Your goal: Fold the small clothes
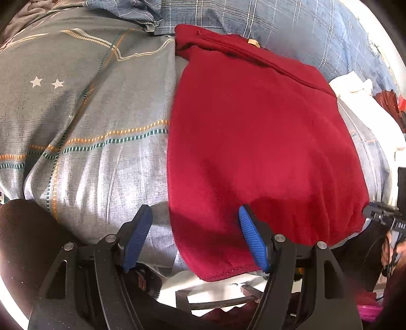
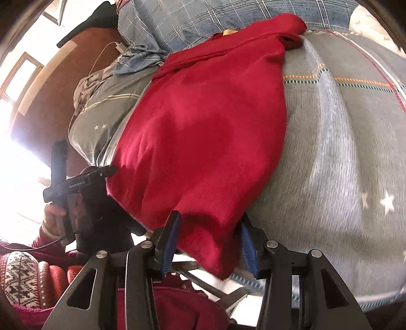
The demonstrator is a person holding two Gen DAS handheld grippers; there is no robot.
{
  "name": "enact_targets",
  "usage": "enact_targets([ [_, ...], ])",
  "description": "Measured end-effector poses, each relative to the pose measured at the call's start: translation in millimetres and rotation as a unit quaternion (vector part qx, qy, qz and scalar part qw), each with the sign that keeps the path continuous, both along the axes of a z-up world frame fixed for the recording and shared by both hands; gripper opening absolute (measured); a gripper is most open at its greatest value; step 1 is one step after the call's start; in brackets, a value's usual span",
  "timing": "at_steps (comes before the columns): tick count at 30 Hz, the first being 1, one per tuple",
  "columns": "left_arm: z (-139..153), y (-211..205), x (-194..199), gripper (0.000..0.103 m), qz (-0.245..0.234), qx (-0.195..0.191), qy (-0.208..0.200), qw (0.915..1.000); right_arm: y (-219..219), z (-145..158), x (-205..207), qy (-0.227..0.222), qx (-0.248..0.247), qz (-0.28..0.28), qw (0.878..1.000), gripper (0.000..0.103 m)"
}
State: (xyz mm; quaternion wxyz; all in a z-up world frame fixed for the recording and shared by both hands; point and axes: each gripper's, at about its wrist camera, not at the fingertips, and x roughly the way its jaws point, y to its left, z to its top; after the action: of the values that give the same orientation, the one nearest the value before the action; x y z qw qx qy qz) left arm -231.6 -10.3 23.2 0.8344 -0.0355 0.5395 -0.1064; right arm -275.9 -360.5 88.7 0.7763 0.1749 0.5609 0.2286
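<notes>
Since the red garment already lies as a long folded panel, the lines below judge the step from how it sits now.

Garment: a red knit top (image 1: pixel 253 142) lies flat on the grey bedspread (image 1: pixel 96 157), its collar end with a tan label (image 1: pixel 253 42) far from the grippers and its hem hanging just over the near edge of the bed.

Bedding: a blue plaid pillow (image 1: pixel 279 20) sits beyond the collar; the bedspread carries orange and green stitched lines and white stars.

Left gripper (image 1: pixel 195 241): jaws spread wide, holding nothing; the near left corner of the hem lies between the blue pads (image 1: pixel 253 243), and whether a pad touches the cloth I cannot tell.

Right gripper (image 2: pixel 210 243): also spread apart and empty; the near right corner of the hem hangs between its pads (image 2: pixel 170 243). This view is smeared with motion.

Step in hand: likely lining up on the two hem corners for the crosswise fold, after the lengthwise folding.

Next move calls for: both grippers closing on their corners through all layers, then lifting together and carrying the hem toward the collar, evenly so the panel stays square.

Risk: pinching only the top layer would open the fold; catching bedspread with it would drag the bedding.
</notes>
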Motion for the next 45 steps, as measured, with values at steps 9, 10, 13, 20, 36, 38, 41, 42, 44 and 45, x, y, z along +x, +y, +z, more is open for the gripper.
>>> enact_targets([
  [9, -1.7, -1.9, -2.2, 0.07, 0.001, 0.003, 0.001, 1.0, 1.8, -4.4, 5.5, -0.001, 0.046, 0.006, 0.999, 0.054],
  [10, -1.7, -1.9, -2.2, 0.07, 0.0, 0.004, 0.001, 1.0, 2.1, -4.9, 5.9, 0.0, 0.05, 0.006, 0.999, 0.054],
  [13, -1.9, -3.4, -1.8, 0.071, -0.002, 0.007, 0.002, 1.0, 4.1, -5.6, 7.9, 0.001, 0.055, 0.014, 0.998, 0.054],
  [20, -2.5, -4.9, -1.4, 0.074, -0.008, 0.005, 0.004, 0.9999, 12.2, -4.1, 13.0, -0.006, 0.06, 0.04, 0.997, 0.054],
  [36, 25.6, -1.5, 9.5, 0.008, -0.06, -0.036, 0.008, 0.9975, 27.7, 28.4, 22.7, -0.077, 0.038, 0.066, 0.994, 0.015],
  [38, 41.9, -2.0, 14.0, 0.007, -0.073, -0.048, -0.006, 0.9961, 29.3, 42.2, 26.1, -0.096, 0.042, 0.066, 0.992, 0.014],
  [41, 67.4, -3.2, 22.4, 0.007, -0.089, -0.071, -0.033, 0.993, 28.5, 58.1, 35.6, -0.118, 0.051, 0.061, 0.99, 0.013],
  [42, 76.0, -4.5, 26.4, 0.007, -0.092, -0.072, -0.046, 0.9921, 26.3, 62.9, 40.6, -0.124, 0.058, 0.057, 0.989, 0.013],
  [44, 88.0, -7.0, 36.2, 0.007, -0.095, -0.075, -0.065, 0.9905, 21.1, 72.6, 54.3, -0.142, 0.069, 0.045, 0.987, 0.013],
  [45, 94.2, -8.1, 43.7, 0.007, -0.095, -0.079, -0.076, 0.9895, 18.2, 75.3, 61.1, -0.148, 0.07, 0.038, 0.986, 0.013],
])
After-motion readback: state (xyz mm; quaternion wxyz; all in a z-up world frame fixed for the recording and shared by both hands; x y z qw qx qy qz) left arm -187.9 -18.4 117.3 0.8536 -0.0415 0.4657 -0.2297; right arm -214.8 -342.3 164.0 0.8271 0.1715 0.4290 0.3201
